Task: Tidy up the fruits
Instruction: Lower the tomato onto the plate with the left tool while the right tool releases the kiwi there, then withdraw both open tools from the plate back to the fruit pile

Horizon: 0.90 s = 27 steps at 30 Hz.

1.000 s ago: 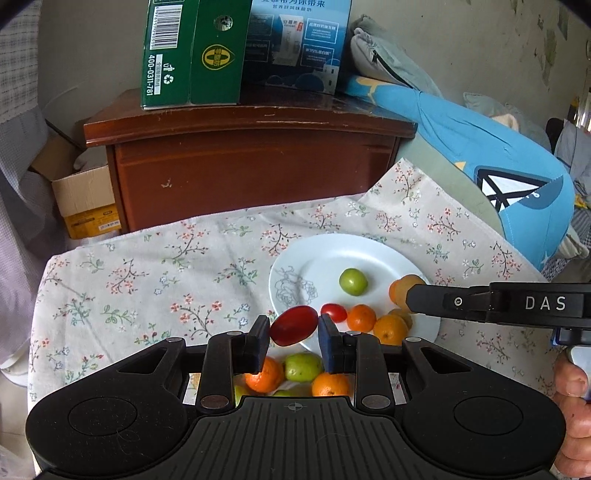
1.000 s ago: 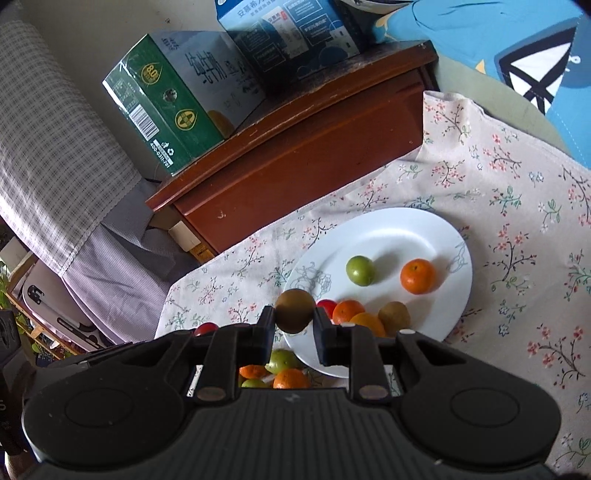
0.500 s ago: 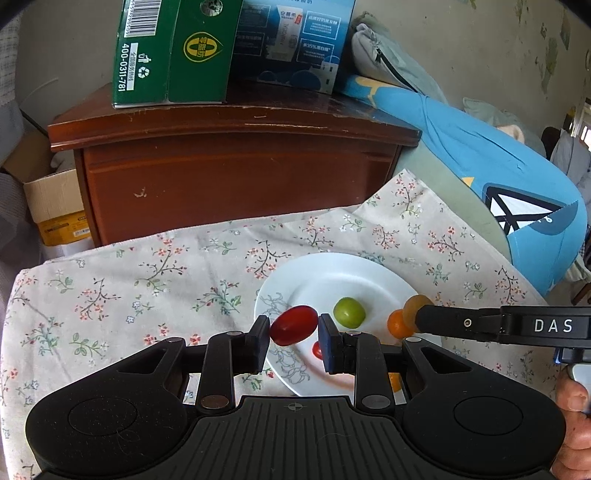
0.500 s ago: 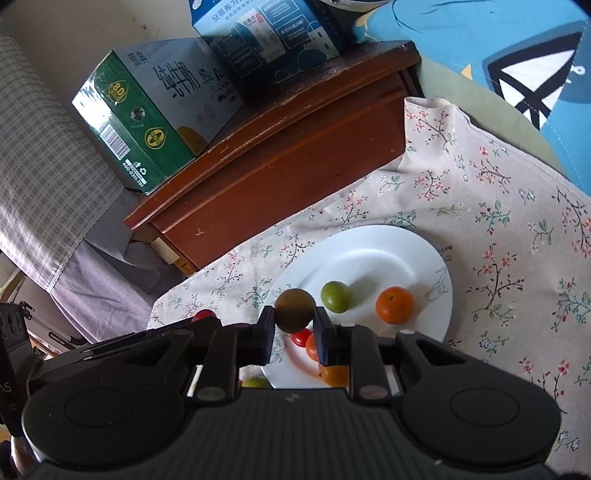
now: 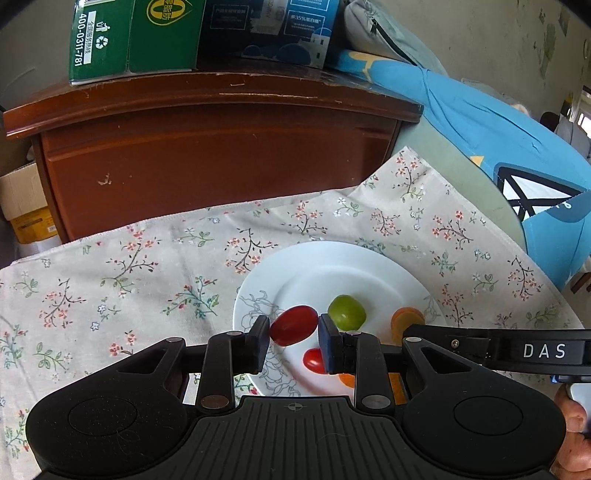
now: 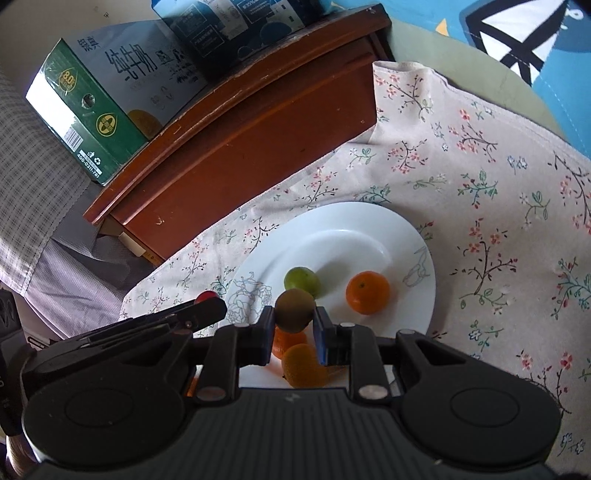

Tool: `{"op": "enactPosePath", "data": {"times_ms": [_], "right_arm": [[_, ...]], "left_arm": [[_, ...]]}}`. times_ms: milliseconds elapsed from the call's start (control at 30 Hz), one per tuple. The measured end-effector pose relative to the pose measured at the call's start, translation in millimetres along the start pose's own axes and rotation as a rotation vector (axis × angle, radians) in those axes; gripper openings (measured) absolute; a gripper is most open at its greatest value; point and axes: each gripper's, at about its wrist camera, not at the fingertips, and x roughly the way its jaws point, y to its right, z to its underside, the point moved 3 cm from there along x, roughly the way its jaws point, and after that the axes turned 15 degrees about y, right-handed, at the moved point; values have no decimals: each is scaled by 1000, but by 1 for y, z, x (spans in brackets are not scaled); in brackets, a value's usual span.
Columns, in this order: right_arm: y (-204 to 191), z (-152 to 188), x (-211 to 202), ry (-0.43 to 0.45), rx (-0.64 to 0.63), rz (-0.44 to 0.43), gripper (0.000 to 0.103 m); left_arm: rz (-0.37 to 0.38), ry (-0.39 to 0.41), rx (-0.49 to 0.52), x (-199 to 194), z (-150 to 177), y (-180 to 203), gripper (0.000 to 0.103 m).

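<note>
Ahead of the claws: dark red-brown wooden cabinet [image 5: 221, 147], top edge scuffed. Green carton [image 5: 133, 37] and dark blue carton [image 5: 269, 26] stand on it. Floral tablecloth [image 5: 147, 266] covers the table below the claws. Right of them: blue cushion [image 5: 498, 147]. Behind: stained pale wall [image 5: 498, 37]. Far left: cardboard box [image 5: 22, 199], checked fabric [image 6: 22, 184]. Soft daylight.

Soft daylight is filling both views, brightest on the white plate [image 5: 388, 266] and the flowered cloth [image 6: 480, 166]. Fruits are casting faint shadows toward 4 o'clock. Straight edges are bending near the borders, and dark corners are showing at 11 and 1 o'clock.
</note>
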Motion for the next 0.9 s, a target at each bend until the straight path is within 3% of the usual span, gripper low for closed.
{"op": "enactPosePath", "data": {"times_ms": [233,333,467,567,900], "right_arm": [[4,-3,1,13,15,17,25],[3,-5,-1,25,9,11,25],[-2,-6,-2,29,-12,0,26],[-6,-5,-2,22,-37,-1,26],[-17,3,-5,-2,-102,-7,29]], "left_arm": [[4,-5,-1,7,1,4,30],[-10,11,-2,2,-3,4,50],[-32,31,3,-7,-13,2,53],[-63,37,-6,-16,-19,-4,62],[-149,45,11,-49,-27,-21,64]]}}
